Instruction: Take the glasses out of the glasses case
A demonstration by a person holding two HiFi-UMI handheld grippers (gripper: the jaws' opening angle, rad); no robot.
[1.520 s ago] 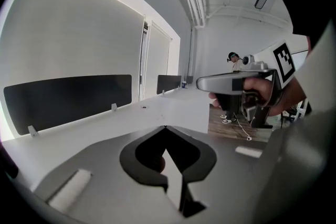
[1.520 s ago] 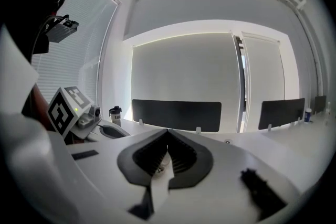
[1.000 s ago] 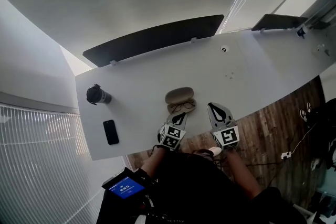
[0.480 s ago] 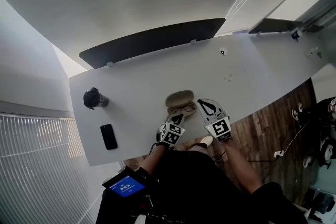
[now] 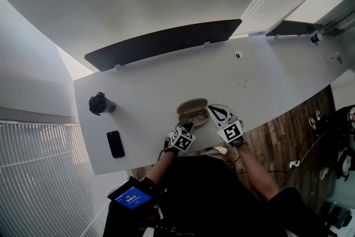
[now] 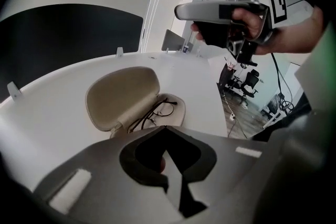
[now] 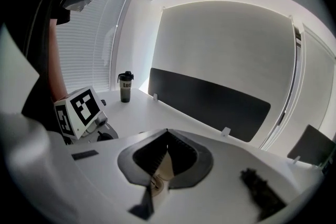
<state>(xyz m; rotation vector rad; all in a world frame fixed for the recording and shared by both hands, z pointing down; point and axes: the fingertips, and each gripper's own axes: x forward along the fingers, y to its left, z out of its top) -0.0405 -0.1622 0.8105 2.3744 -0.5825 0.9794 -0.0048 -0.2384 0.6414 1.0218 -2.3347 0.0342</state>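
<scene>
An open beige glasses case [image 5: 191,106] lies near the front edge of the white table [image 5: 150,91]. Dark-framed glasses [image 5: 195,117] rest in its lower half. In the left gripper view the lid [image 6: 123,96] stands up and the glasses [image 6: 157,112] lie folded inside. My left gripper [image 5: 188,128] sits just in front of the case, jaws together, holding nothing. My right gripper [image 5: 214,110] hovers at the case's right side, jaws together too. In the right gripper view a strip of the case [image 7: 164,165] shows below its tips [image 7: 167,132].
A dark tumbler [image 5: 99,103] and a black phone [image 5: 115,144] sit at the table's left. Black divider panels [image 5: 166,41] line the far edge. The wooden floor [image 5: 277,130] begins right of the table. The person's hand holds the right gripper [image 6: 226,10] above the case.
My right gripper has moved left, from beside the case to right over its right edge. The left gripper has barely shifted. The case and glasses lie as before.
</scene>
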